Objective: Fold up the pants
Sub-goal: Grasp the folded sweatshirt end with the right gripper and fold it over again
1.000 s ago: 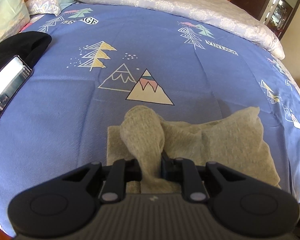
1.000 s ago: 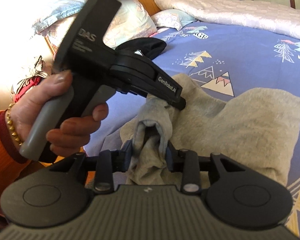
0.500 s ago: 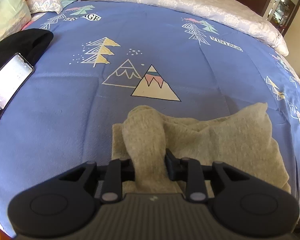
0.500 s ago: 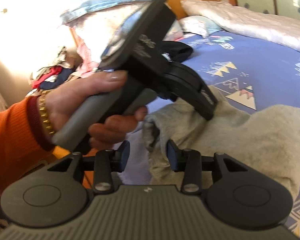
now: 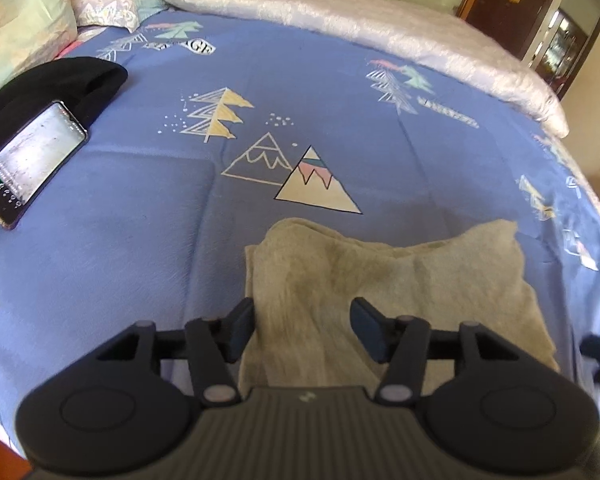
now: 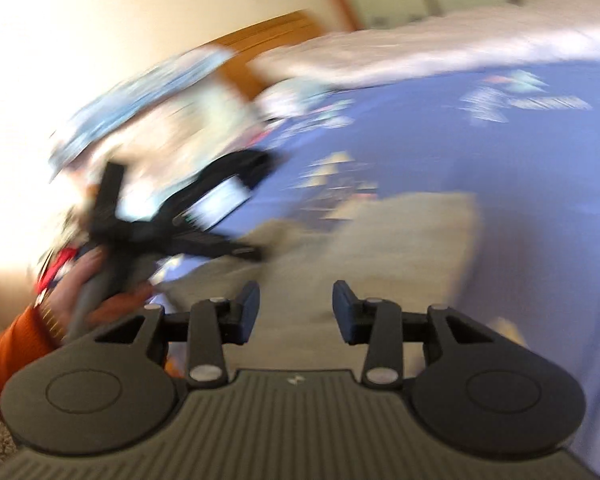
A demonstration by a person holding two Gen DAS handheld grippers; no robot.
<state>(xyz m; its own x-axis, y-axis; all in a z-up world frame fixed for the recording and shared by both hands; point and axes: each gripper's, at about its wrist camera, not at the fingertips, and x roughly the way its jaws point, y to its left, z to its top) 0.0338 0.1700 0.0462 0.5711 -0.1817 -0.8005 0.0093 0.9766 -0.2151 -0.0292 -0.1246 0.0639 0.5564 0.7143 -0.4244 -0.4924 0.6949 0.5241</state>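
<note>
Left hand-held gripper (image 5: 302, 326) just opening, released above pants (image 5: 400, 280); right (image 6: 296, 312) released; phone (image 5: 32, 164) sharp only left view.

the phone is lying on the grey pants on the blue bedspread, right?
Not quite. In the left wrist view the phone leans on a black garment, well apart from the grey pants. Both do lie on the blue bedspread.

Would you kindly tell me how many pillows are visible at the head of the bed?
2. A large pale pillow sits at the far left edge; a smaller patterned pillow lies right of it. Others may be hidden beyond the frame.
</note>
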